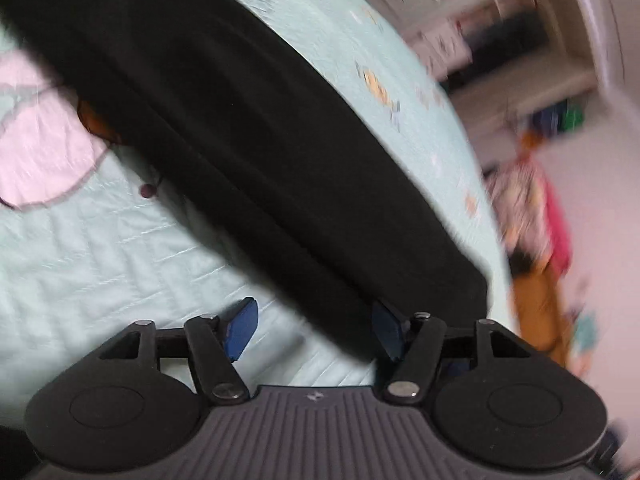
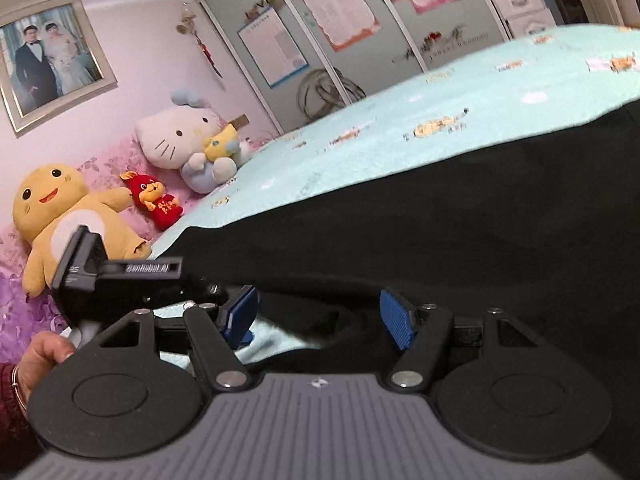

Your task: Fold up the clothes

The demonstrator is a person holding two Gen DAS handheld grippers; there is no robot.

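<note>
Mint quilt (image 2: 440, 92) under black garment (image 2: 440, 248), "SenRobot.AI"-marked left claw (image 2: 236, 312).

The left wrist view looks steeply down from just above the pale green bedspread (image 1: 120, 248), close over a black garment (image 1: 248, 152), blurred, with room clutter at its right edge. The right wrist view sits low, close to the same garment (image 2: 460, 248), looking across the bedspread (image 2: 400, 140) toward stuffed toys (image 2: 180, 136) and wardrobe doors (image 2: 340, 48). Both share bedspread and garment.
</note>
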